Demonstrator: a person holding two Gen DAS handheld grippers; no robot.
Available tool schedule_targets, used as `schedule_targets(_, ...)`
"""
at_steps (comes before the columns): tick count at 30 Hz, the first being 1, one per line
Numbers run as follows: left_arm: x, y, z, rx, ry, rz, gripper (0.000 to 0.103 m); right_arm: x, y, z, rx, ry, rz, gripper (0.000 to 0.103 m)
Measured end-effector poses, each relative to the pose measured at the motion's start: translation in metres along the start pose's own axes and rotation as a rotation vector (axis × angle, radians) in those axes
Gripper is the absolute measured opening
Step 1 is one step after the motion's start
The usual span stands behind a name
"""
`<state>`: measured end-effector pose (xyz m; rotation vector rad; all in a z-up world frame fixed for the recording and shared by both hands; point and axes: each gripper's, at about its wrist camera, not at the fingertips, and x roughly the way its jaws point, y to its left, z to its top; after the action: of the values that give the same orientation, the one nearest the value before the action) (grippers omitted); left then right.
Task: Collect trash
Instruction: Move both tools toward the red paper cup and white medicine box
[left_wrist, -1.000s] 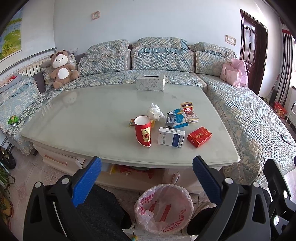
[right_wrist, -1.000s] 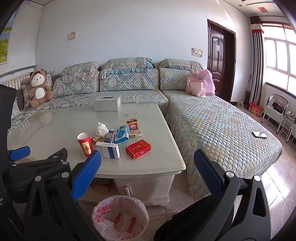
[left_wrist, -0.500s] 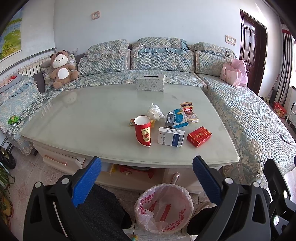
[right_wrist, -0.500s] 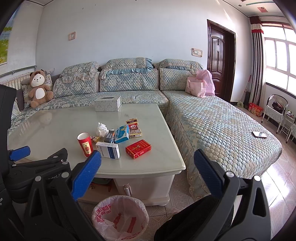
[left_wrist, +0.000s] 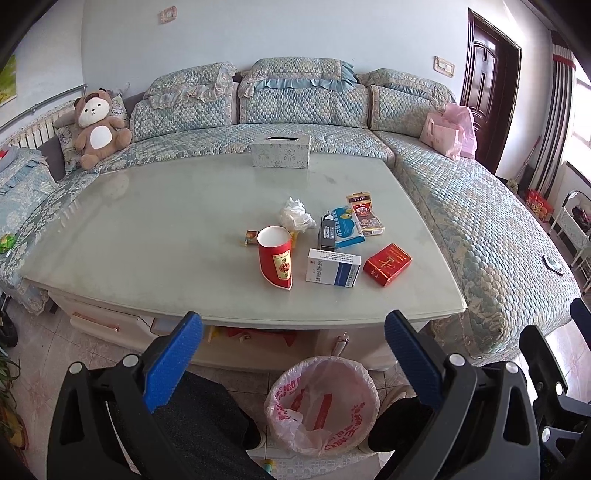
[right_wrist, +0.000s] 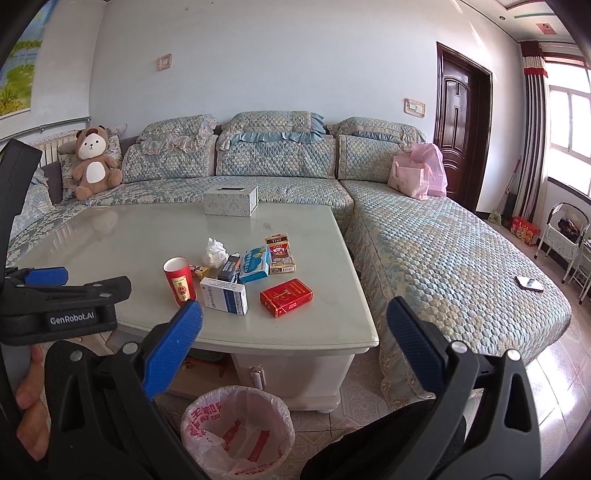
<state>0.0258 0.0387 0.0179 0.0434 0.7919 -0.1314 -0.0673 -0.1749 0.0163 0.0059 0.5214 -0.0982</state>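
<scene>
Starting the pickup well means choosing the nearest, easiest piece first — probably the red paper cup (left_wrist: 275, 256), which stands upright just below centre in the left wrist view, at the left edge of the litter on the glass-topped coffee table (left_wrist: 147, 236). Both tongs stand wide and hold nothing: the left gripper (left_wrist: 293, 354) and the right gripper (right_wrist: 295, 332) each show blue pads well apart at the bottom of their frames, short of the table's near edge.

The cup looks light and thin-walled, so a gentle squeeze across its middle should do; a hard one would likely crush it. The flat pieces beside it — the white and blue box (left_wrist: 333, 272), the red pack (left_wrist: 387, 264), the blue carton (left_wrist: 345, 226) and the crumpled tissue (left_wrist: 295, 216) above the cup — lie close together, so I would take them one at a time, fingers coming down on either side of the short width. The lined trash bin (left_wrist: 323, 404) sits on the floor at bottom centre, just in front of the table, so each carry is short.

The right wrist view alone shows the left gripper's black body at its left edge with bare fingers (right_wrist: 31, 402) beneath it, and a window at upper right. The left wrist view looks more squarely down on the litter and the bin's open mouth.
</scene>
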Motion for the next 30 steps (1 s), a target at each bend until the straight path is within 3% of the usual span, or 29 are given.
schedule_targets(8,0.002,0.025,0.048,0.09,0.056,-0.093,0.097,0.023,-0.007,0.022,-0.131,0.019,0.087,0.098)
schedule_targets(17,0.038,0.022,0.084,0.175,0.192,-0.084,0.097,0.062,0.002,0.047,-0.291,0.095,0.248,0.098)
schedule_targets(21,0.059,0.022,0.093,0.168,0.259,-0.117,0.097,0.083,0.007,0.055,-0.36,0.126,0.302,0.098)
schedule_targets(30,0.1,0.022,0.112,0.155,0.347,-0.069,0.097,0.135,0.02,0.076,-0.439,0.257,0.438,0.098)
